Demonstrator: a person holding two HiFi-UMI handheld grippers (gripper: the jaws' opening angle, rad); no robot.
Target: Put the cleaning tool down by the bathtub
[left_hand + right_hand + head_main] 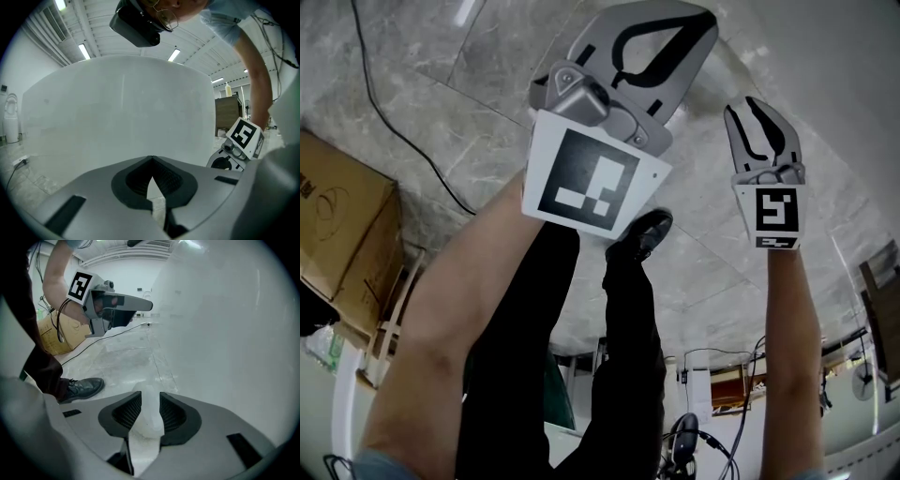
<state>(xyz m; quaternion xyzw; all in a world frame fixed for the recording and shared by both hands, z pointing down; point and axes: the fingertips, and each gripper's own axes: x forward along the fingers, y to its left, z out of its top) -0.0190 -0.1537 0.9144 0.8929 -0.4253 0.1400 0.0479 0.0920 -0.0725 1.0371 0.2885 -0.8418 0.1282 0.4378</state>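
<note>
Whitish and translucent, the cleaning tool [147, 422] sits between the right gripper's [147, 396] parted jaws (left gripper [151, 159] closed, empty).

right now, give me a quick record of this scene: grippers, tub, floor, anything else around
left gripper: shut, empty, facing the bathtub
right gripper: jaws apart, pale white thing between them, maybe the cleaning tool
floor: pale marble
black shoe: on the floor, left of the right gripper
cardboard box: head view's left edge
</note>
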